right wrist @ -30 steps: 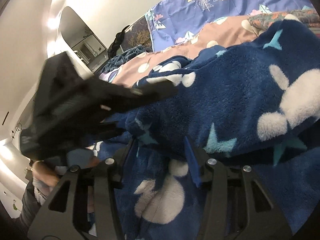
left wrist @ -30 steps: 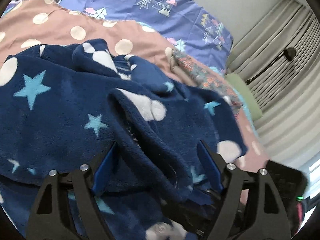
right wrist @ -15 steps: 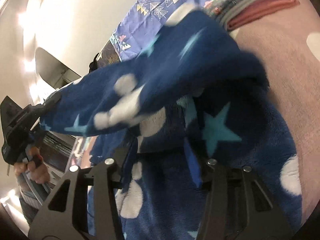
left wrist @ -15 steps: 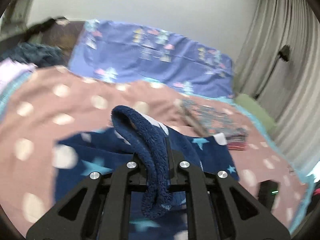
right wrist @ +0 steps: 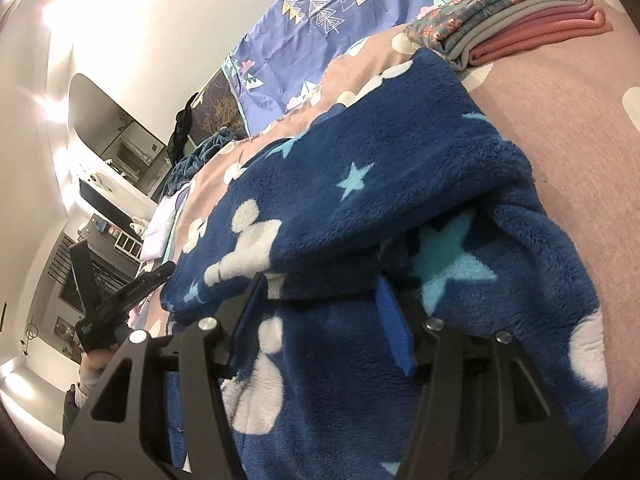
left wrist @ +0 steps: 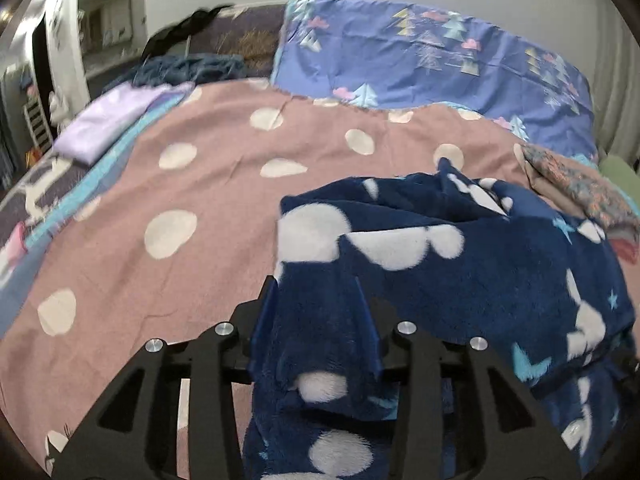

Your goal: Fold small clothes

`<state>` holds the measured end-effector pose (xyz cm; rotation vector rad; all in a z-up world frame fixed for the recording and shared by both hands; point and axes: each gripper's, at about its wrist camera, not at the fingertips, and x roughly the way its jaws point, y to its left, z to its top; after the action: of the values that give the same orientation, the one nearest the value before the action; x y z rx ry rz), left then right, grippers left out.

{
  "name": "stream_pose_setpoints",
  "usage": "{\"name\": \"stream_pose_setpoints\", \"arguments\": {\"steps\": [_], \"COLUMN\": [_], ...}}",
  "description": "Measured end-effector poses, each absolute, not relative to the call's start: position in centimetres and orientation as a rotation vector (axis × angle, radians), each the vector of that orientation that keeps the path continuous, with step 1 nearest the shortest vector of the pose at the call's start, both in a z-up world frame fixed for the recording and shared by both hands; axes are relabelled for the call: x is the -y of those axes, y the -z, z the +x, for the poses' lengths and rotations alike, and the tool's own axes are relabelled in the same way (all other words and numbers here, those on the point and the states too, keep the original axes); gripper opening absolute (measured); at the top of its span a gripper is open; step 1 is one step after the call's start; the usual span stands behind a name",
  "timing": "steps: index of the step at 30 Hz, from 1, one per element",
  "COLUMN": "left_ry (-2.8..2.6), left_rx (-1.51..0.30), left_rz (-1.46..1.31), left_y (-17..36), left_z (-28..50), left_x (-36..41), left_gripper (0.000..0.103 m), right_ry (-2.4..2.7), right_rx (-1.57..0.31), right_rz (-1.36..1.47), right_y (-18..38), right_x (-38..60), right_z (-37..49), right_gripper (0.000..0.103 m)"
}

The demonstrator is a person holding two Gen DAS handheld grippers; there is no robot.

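The left gripper (left wrist: 316, 312) stood part open, its jaws having just been opening, with a thick fold of the navy fleece garment (left wrist: 472, 264) lying between its blue pads; whether those pads pressed on the cloth could not be told. The right gripper (right wrist: 320, 312) was likewise part open and had just been opening; fleece (right wrist: 360, 184) lay between and beneath its fingers, apparently loose.

Risk, as judged: the turned-over flap looked bulky and springy, so with both sets of jaws slackened it could roll back or slide off its lower layer. Pile might also snag a pad on withdrawal and drag the fold askew.

The garment lay part folded on a pink bedspread with pale dots (left wrist: 224, 184), soft and creased, offering no firm backing. Just beyond its far corner sat a stack of folded clothes (right wrist: 516, 12). A lilac folded item (left wrist: 112, 120) lay well apart at the bed's left edge. Further back were a blue tree-print cover (left wrist: 440, 64), a plain wall and curtains.
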<state>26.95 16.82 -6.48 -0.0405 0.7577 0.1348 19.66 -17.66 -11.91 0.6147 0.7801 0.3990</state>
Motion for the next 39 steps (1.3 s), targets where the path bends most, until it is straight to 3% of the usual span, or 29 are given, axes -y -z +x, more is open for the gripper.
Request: {"name": "stream_pose_setpoints", "arguments": {"steps": [3, 6, 8, 10, 12, 20, 27, 32, 36, 38, 39], "left_ry": [-0.118, -0.138, -0.138, -0.112, -0.117, -0.236, -0.197, 0.003, 0.129, 0.148, 0.130], "left_rx": [-0.776, -0.809, -0.812, -0.803, -0.775, -0.759, -0.603, -0.736, -0.928, -1.002, -0.985], "left_rz": [0.058, 0.137, 0.118, 0.103, 0.131, 0.145, -0.066, -0.184, -0.244, -0.262, -0.260], "left_y": [7.7, 9.6, 9.2, 8.5, 7.8, 7.4, 1.8, 2.6, 6.6, 8.8, 9.1], "left_z": [27.0, 27.6, 27.9, 27.7, 27.7, 27.3, 26.7, 33.5, 40.4, 42.7, 43.4], "left_x": [-15.2, -13.8, -13.9, -14.3, -14.3, -14.9, -15.0, -12.8, -10.0, -8.9, -8.6], "left_gripper": [0.053, 0.058, 0.057, 0.046, 0.043, 0.047, 0.049, 0.052, 0.054, 0.054, 0.049], "right_ry": [-0.398, -0.395, -0.393, -0.393, -0.393, -0.395, -0.393, -0.398, -0.404, -0.407, -0.409], "right_rx": [-0.781, -0.782, -0.784, -0.783, -0.783, -0.784, -0.786, -0.786, -0.784, -0.783, -0.782], "right_rz": [0.609, 0.604, 0.600, 0.599, 0.599, 0.598, 0.578, 0.561, 0.573, 0.569, 0.568], "right_y": [11.8, 11.7, 11.6, 11.6, 11.6, 11.6, 11.5, 11.4, 11.5, 11.5, 11.5], "right_x": [17.4, 17.2, 17.1, 17.0, 17.0, 16.9, 16.5, 16.2, 16.4, 16.3, 16.3], "right_z": [19.7, 19.7, 19.7, 19.7, 19.7, 19.7, 19.7, 19.9, 19.9, 19.9, 19.9], "right_gripper": [0.058, 0.058, 0.058, 0.058, 0.058, 0.060, 0.063, 0.066, 0.067, 0.068, 0.068]}}
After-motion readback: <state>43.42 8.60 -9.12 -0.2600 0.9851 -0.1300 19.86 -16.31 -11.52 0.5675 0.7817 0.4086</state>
